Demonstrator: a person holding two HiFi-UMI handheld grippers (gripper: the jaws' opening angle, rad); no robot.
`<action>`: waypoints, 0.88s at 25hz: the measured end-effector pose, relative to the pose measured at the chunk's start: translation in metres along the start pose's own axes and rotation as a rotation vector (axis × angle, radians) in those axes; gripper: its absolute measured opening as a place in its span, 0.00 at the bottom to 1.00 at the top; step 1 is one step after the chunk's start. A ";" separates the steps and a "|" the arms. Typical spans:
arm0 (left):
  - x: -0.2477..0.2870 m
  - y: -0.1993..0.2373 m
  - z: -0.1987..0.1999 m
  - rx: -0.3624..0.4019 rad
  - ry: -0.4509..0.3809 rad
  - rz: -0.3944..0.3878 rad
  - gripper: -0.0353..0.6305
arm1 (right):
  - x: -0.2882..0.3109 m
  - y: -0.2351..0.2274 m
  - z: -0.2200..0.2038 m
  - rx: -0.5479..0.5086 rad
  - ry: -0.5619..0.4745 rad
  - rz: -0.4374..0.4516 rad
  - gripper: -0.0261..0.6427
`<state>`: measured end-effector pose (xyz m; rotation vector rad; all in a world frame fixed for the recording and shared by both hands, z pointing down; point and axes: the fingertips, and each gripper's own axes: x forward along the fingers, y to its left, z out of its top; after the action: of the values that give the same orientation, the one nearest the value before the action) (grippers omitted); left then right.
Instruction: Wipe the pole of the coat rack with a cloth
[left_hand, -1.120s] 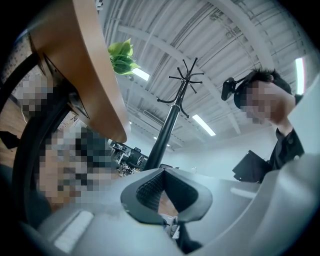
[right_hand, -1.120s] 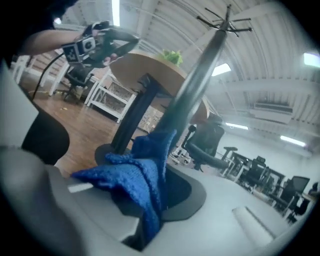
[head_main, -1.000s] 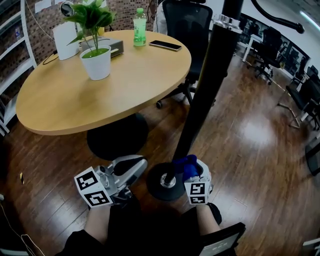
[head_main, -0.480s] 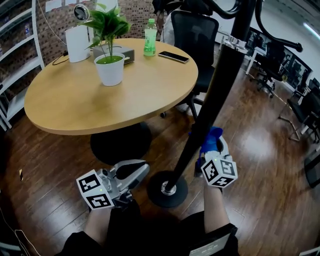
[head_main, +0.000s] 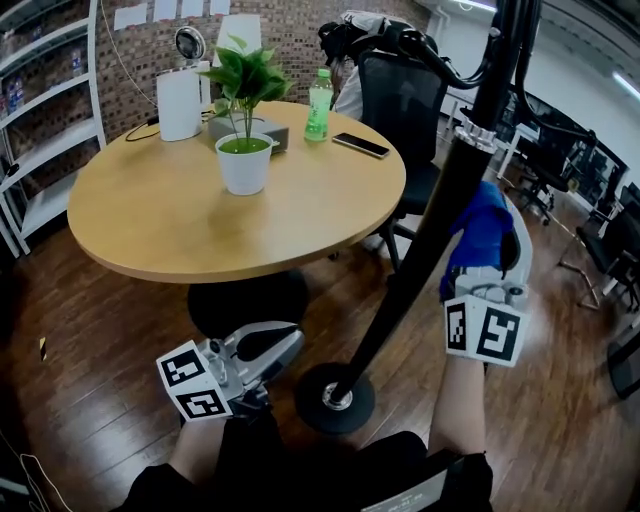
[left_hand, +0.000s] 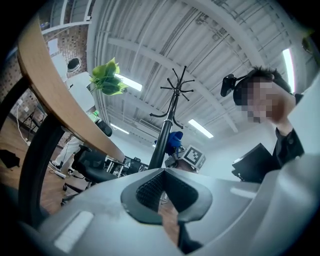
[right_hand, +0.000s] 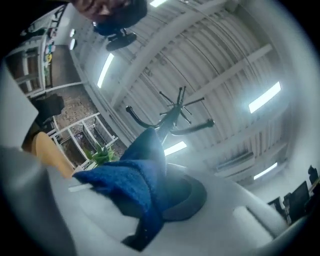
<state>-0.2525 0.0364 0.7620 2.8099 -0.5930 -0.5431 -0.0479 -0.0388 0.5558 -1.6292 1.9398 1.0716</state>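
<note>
A dark wooden floor (head_main: 560, 390) spread under everything. On it stood a round wooden worktop (head_main: 170, 225) on a black pedestal, and behind that a black office chair (head_main: 398, 95). The black coat rack rose at a slant through the head view, its pole (head_main: 415, 270) running from a round base (head_main: 312, 398) on the floor, just in front of the person's knees, up past a silver collar (head_main: 477, 133) to the curved hooks.

The right gripper (head_main: 497, 228) was raised beside the pole, well above the base and a little below the collar. Its jaws were clenched on a blue cloth (head_main: 472, 245), which bunched out between them and lay against the pole's right side. The right gripper view showed the cloth filling the jaws, with the top of the rack beyond it.

The left gripper (head_main: 272, 343) was held low, left of the base and apart from the pole. Its jaws were pressed together with nothing between them.

On the worktop stood a white pot with a green plant (head_main: 245, 160), a green bottle (head_main: 319, 105) farther back, and a dark phone (head_main: 361, 145) lying flat near the far edge.
</note>
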 end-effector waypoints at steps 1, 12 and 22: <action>0.002 0.002 -0.003 -0.003 0.004 0.003 0.04 | -0.005 0.004 0.001 -0.029 -0.023 0.016 0.06; 0.014 0.025 -0.059 -0.088 0.120 0.025 0.04 | -0.185 0.089 -0.257 0.647 0.545 0.069 0.06; 0.028 0.040 -0.104 -0.154 0.193 0.040 0.04 | -0.324 0.155 -0.375 0.906 0.940 0.069 0.06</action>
<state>-0.2007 0.0027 0.8593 2.6586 -0.5419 -0.2923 -0.0488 -0.1046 1.0707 -1.5650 2.4277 -0.7039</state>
